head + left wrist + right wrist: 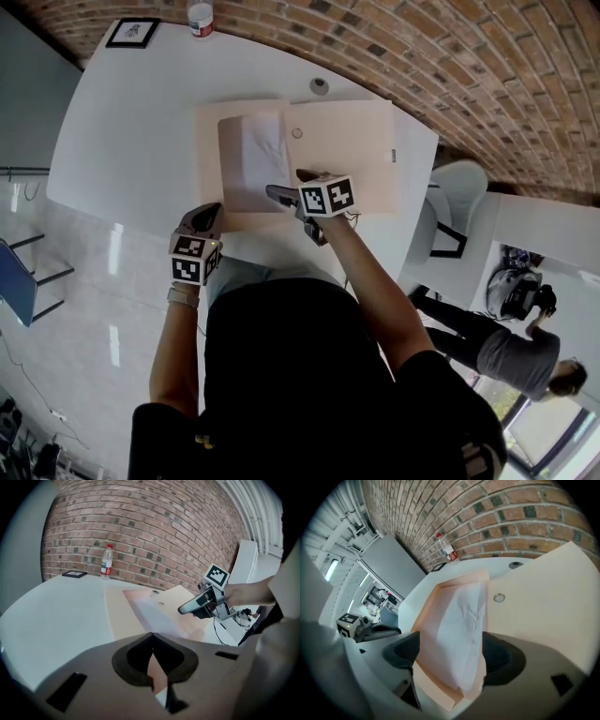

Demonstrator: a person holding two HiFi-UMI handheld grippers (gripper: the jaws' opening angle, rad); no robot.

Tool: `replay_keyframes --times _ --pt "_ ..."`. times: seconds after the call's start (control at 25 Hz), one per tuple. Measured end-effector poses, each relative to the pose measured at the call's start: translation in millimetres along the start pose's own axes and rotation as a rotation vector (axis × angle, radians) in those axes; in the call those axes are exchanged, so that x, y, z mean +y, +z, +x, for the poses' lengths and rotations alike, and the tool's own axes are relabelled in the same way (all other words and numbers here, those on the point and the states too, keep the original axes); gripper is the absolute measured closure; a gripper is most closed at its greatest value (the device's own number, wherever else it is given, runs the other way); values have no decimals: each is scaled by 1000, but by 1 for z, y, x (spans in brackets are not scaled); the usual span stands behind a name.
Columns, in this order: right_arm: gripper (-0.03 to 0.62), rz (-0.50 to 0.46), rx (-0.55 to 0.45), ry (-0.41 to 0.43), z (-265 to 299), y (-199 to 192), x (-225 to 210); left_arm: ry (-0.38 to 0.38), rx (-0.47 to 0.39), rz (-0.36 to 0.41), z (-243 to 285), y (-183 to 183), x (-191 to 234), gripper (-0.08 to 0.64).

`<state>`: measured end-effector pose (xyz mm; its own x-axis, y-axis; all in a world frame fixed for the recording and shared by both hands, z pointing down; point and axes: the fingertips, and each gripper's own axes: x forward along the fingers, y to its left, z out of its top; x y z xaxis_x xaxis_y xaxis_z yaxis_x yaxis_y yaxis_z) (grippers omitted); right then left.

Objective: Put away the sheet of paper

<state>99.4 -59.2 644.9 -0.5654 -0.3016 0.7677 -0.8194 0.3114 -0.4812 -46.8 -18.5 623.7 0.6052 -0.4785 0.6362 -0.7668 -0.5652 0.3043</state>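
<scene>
An open peach folder (347, 141) (543, 597) lies on the white table (131, 141). The white sheet of paper (255, 155) (461, 630) (154, 613) rests on the folder's left half, slightly rumpled. My right gripper (292, 186) (450, 656) hovers over the sheet's near end; its jaws stand wide apart and do not press on the paper. It also shows in the left gripper view as the right gripper (190, 607). My left gripper (206, 214) (151, 641) sits at the folder's front left corner, tips together, with a strip of peach folder between the jaws.
A water bottle (201, 19) (107, 560) and a small black picture frame (132, 33) stand at the table's far edge by the brick wall. A round cable port (320, 86) lies behind the folder. A white chair (459, 202) and another person (506, 347) are to the right.
</scene>
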Motion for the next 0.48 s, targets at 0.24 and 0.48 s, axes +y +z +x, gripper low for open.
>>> replay_keyframes --times 0.24,0.48 --pt "233 2 -158 -4 -40 37 22 -51 -78 49 -9 62 8 557" --pt "455 -63 -368 6 -97 80 60 -126 -181 113 -28 132 -1 557"
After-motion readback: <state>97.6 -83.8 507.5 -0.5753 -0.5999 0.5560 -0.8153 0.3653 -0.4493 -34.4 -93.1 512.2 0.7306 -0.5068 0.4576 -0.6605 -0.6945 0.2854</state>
